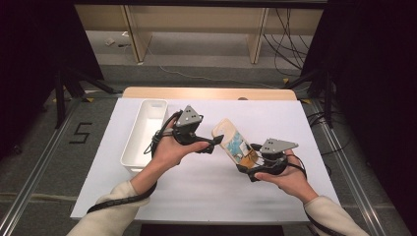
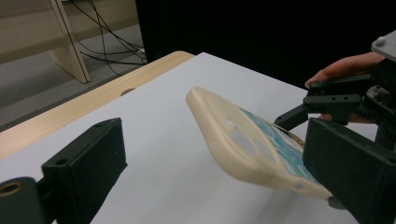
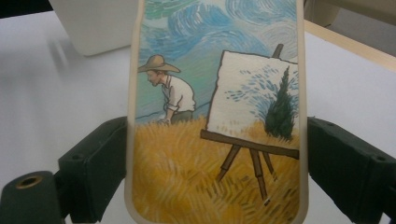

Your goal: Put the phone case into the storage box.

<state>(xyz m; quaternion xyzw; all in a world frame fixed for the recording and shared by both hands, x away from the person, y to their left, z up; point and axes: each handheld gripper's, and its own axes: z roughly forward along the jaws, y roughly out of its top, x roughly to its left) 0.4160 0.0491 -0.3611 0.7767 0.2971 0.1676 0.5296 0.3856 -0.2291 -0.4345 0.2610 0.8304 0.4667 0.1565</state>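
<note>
Right jaws: pressed on the two long edges of the phone case (image 3: 215, 121), one jaw per side; pinch sits at the case's lower end.
Right gripper (image 1: 252, 164): carries the case off the table, printed side towards its own camera.
Left jaws: spread wide; in the left gripper view one jaw stands well apart on the left, the other lies close at the case's near end; contact cannot be told.
Left gripper (image 1: 211, 141): at the case's free end, not yet gripping.
Case (image 1: 235, 142): in the air between the two grippers, tilted, over the white table (image 1: 295, 123); cream rim, painted field scene.
Bin (image 1: 145, 132): white, open, on the table to the left, well apart from the case.
Step judged in hand: passing the case from right to left, probably for the bin.
Advice: bring the left jaws square over the free end, across the rim, not the flexible flat face.
Advice: keep the right pinch firm until the left has closed.
Risk: soft rim may bow or slip under a corner grip; the case would drop to the table.
</note>
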